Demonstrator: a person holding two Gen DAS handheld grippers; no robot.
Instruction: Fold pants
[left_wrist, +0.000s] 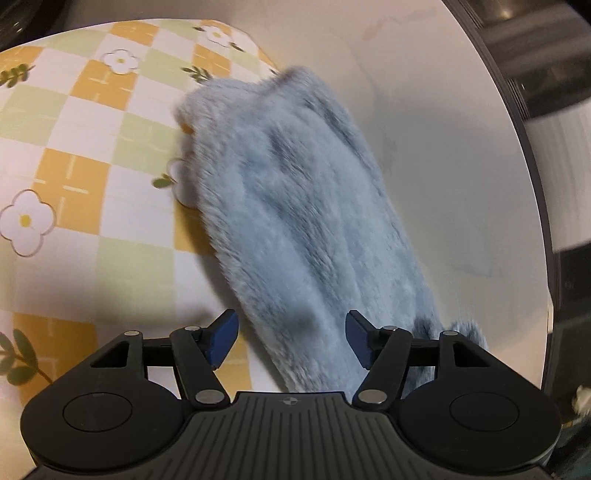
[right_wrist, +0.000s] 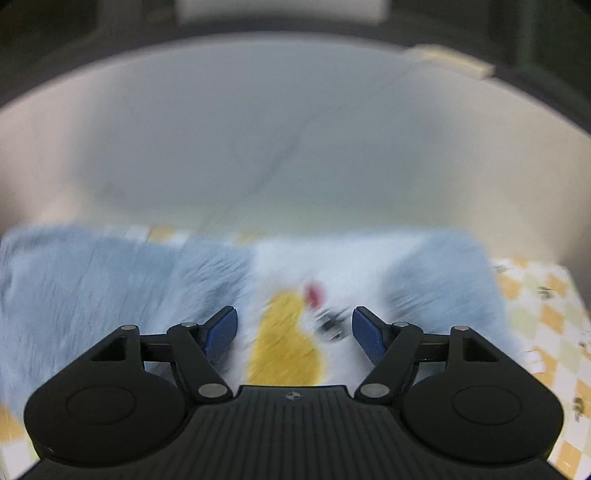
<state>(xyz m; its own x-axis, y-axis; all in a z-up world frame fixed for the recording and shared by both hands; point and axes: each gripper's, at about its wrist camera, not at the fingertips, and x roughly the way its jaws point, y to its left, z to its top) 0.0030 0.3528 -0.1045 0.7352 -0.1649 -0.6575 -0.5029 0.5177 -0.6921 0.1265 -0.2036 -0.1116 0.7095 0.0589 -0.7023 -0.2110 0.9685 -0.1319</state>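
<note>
The pants (left_wrist: 295, 206) are pale blue and fluffy. In the left wrist view one leg lies along the table, running away from my left gripper (left_wrist: 291, 338). Its blue pads stand apart above the near end of the leg and press on nothing. In the blurred right wrist view the pants (right_wrist: 92, 280) spread across the frame, with a white, yellow and red picture patch (right_wrist: 291, 332) in the middle. My right gripper (right_wrist: 293, 334) hangs over that patch with its pads wide apart and no cloth pinched.
A checked yellow, green and white cloth with flowers (left_wrist: 74, 147) covers the left part of the round pale table (left_wrist: 443, 110). The table's dark rim (left_wrist: 535, 184) curves on the right, with dim furniture beyond. A pale flat object (right_wrist: 450, 59) lies at the far table edge.
</note>
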